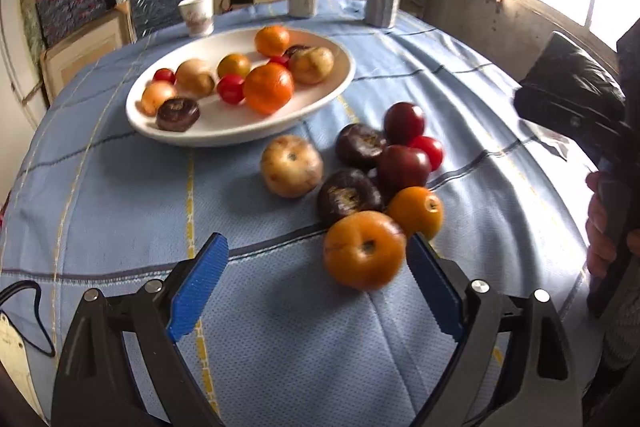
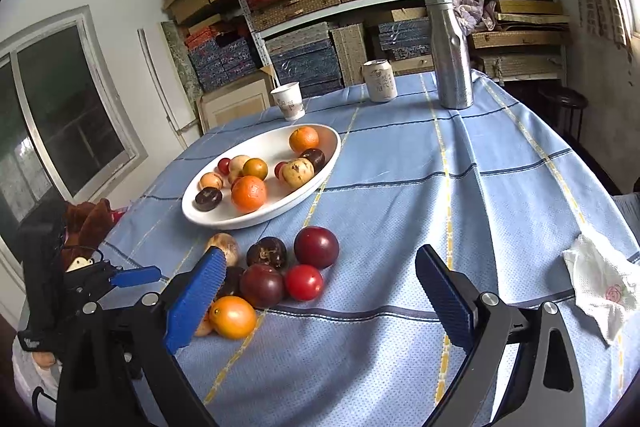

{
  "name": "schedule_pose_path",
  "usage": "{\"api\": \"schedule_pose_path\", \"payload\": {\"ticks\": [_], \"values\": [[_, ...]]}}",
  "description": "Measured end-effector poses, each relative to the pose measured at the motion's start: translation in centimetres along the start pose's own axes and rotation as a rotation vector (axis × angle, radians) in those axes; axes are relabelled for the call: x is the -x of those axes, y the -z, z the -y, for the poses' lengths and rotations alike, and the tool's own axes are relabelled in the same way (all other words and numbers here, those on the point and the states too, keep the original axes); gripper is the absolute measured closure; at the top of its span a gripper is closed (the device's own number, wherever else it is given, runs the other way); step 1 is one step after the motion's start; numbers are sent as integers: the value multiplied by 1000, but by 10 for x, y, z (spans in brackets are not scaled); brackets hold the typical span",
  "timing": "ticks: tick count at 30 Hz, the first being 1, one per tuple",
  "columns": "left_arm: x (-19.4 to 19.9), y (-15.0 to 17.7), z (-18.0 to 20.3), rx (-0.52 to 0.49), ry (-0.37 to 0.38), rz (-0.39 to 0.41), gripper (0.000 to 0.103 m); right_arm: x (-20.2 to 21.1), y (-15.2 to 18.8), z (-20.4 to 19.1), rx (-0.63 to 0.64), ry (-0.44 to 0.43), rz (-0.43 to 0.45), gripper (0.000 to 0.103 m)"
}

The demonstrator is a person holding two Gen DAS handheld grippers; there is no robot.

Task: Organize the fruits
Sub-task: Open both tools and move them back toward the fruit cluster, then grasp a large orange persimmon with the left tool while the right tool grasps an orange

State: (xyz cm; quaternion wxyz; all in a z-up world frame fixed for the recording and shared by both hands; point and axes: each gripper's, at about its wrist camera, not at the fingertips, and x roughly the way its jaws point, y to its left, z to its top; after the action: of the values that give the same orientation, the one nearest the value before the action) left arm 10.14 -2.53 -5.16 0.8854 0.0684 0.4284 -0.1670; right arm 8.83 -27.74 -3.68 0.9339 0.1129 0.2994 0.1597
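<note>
Several loose fruits are clustered on the desk point(image 1: 120, 187) near the white dish point(image 1: 240, 131), presumably awaiting transfer. The left claw point(image 1: 316, 259) is held spread, empty, just beside the nearest orange fruit point(image 1: 364, 251) for grasping; the right claw point(image 2: 320, 279) is likewise spread and empty.

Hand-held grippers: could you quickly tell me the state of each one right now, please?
Left hand-held gripper: open, holding nothing; the orange fruit sits by its right finger.
Right hand-held gripper: open, holding nothing.
</note>
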Motion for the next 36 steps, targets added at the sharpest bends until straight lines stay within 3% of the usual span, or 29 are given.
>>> {"api": "schedule_pose_path", "payload": {"ticks": [5, 9, 14, 20, 34, 36], "values": [[3, 0, -2, 4, -33, 18, 13, -1, 1, 0, 5, 9, -8, 7], [13, 0, -10, -17, -168, 84, 13, 1, 1, 0, 6, 12, 3, 6], [21, 7, -36, 54, -219, 88, 14, 0, 1, -1, 6, 15, -5, 5], [31, 10, -22, -9, -148, 128, 14, -2, 3, -2, 5, -13, -13, 5], [-3, -1, 13, -134, -18, 7, 15, -5, 2, 1, -3, -20, -30, 5], [-8, 0, 17, -149, 10, -18, 21, -5, 2, 1, -5, -22, -32, 5]]}}
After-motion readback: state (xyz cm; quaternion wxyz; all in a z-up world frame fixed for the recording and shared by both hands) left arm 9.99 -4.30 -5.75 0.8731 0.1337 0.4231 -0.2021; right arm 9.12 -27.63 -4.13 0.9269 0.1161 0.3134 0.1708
